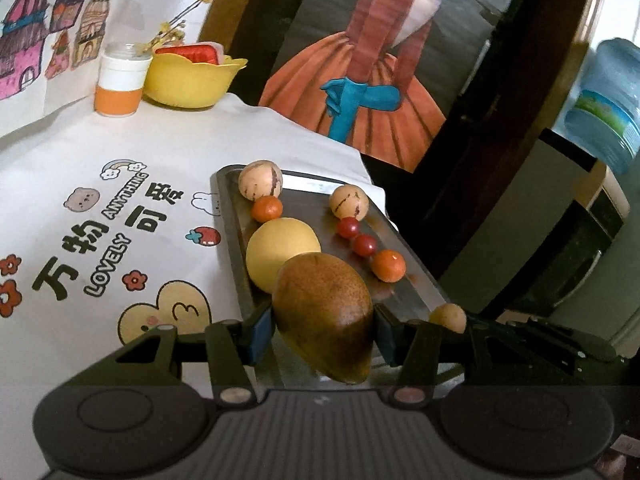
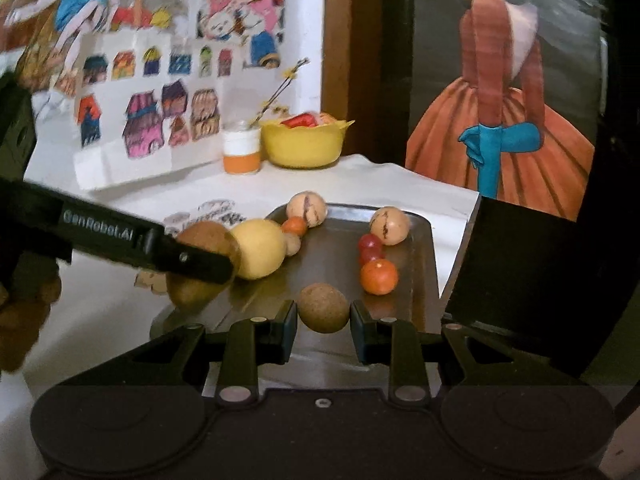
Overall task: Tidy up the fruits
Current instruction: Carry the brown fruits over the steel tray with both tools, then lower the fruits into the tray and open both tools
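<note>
Left gripper [image 1: 324, 332] clamps the brown pear [image 1: 324, 312] over the metal tray's [image 1: 416, 280] near edge; right gripper [image 2: 324, 316] grips a small brown fruit [image 2: 324, 307] there. Either may roll off the near edge upon release.

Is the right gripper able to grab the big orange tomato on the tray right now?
Probably not yet. The right gripper already has its jaws around a small brown round fruit. The orange tomato sits just ahead on the tray with nothing blocking it, once that fruit is set down.

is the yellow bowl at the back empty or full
Not empty: the yellow bowl holds something red showing above its rim; what it is cannot be told.
</note>
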Demonstrator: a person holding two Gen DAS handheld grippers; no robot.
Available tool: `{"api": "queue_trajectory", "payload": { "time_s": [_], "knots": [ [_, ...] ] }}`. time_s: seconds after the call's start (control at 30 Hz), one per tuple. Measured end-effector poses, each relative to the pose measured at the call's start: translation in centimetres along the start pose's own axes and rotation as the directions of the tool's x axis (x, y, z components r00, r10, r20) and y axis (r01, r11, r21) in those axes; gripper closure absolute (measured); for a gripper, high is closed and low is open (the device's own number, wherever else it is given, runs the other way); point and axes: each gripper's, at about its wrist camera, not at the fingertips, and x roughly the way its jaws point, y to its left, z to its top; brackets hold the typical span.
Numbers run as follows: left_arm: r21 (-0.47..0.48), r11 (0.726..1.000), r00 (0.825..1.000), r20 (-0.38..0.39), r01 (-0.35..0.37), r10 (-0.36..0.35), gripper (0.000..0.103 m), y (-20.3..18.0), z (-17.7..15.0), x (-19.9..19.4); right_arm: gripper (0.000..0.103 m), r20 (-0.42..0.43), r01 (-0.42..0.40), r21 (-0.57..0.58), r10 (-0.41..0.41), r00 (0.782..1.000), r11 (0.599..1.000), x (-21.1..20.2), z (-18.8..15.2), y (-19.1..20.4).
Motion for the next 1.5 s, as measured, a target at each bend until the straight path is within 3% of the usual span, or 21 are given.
{"api": "queue_trajectory", "payload": {
  "time_s": [0.1, 0.5, 0.97, 1.17, 1.5],
  "knots": [
    [0.009, 0.999, 0.999, 0.011, -0.037, 0.036, 0.046, -0.3, -0.1, 0.2, 0.072, 0.018, -0.005, 0.043, 0.004, 1.000, 0.999, 0.2, 0.0, -0.9],
    [-0.015, 0.997, 0.997, 0.025, -0.073, 0.073, 0.046, -0.5, -0.5, 0.4, 0.072, 0.066, 0.023, 0.095, -0.030, 0.997, 0.995, 0.6, -0.2, -2.1],
    [-0.036, 0.996, 0.993, 0.083, -0.086, 0.088, 0.046, -1.5, -1.3, -0.1, 0.072, 0.120, 0.163, 0.046, -0.167, 0.979, 0.986, 0.6, -0.7, -2.0],
    [-0.077, 0.995, 0.996, 0.057, -0.064, 0.069, 0.046, -1.7, -1.5, 0.6, 0.072, 0.120, 0.165, 0.029, -0.167, 0.979, 0.986, 1.1, -0.9, -1.6],
    [-0.079, 0.991, 0.992, 0.058, -0.111, 0.116, 0.046, -1.9, -1.7, 1.3, 0.072, 0.107, 0.138, 0.064, -0.145, 0.984, 0.988, 2.0, -1.0, -1.5]
  ]
}}
